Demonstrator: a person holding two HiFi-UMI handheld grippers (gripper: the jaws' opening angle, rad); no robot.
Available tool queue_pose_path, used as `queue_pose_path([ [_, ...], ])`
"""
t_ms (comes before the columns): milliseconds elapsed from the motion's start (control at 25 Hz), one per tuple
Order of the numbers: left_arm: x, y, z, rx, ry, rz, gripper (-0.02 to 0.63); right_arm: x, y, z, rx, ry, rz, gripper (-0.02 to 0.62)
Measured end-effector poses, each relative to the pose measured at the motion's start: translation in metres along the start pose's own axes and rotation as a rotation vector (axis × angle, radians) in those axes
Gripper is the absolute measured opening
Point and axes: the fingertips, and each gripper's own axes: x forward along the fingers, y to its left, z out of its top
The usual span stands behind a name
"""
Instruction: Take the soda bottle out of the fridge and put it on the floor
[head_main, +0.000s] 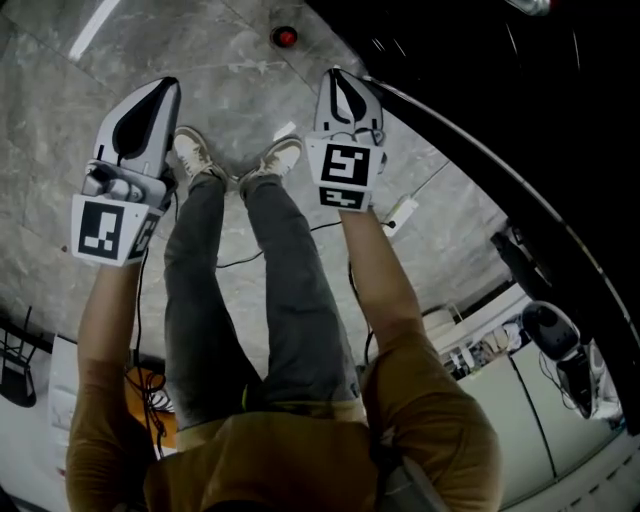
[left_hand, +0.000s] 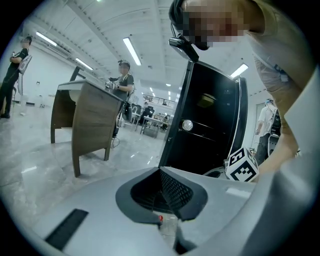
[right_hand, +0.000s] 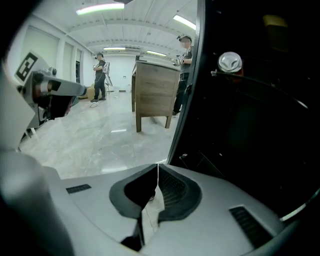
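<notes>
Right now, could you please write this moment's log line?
left hand-held gripper shut, empty | right hand-held gripper shut, empty | can in fridge

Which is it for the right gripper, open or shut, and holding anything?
Shut and empty. In the right gripper view the right gripper has its jaws pressed together with nothing between them.

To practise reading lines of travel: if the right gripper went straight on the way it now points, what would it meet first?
Probably the floor, just beside the front edge of the black fridge. Depth is unclear, so it might strike that edge instead.
</notes>
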Motion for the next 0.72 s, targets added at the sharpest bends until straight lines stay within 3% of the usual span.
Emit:
queue_pose_path([
  [360, -0.037, -0.048, 0.122, 0.027, -0.029, 0.027, 0.002, -0.099, -0.020, 0.116, 0.052, -0.102, -0.004, 0.001],
  [720, -0.052, -0.076, 0.190, 0.062, -0.055, 0.008, 0.002, -0.156, -0.038, 0.169, 0.092, -0.147, -0.044, 0.000],
])
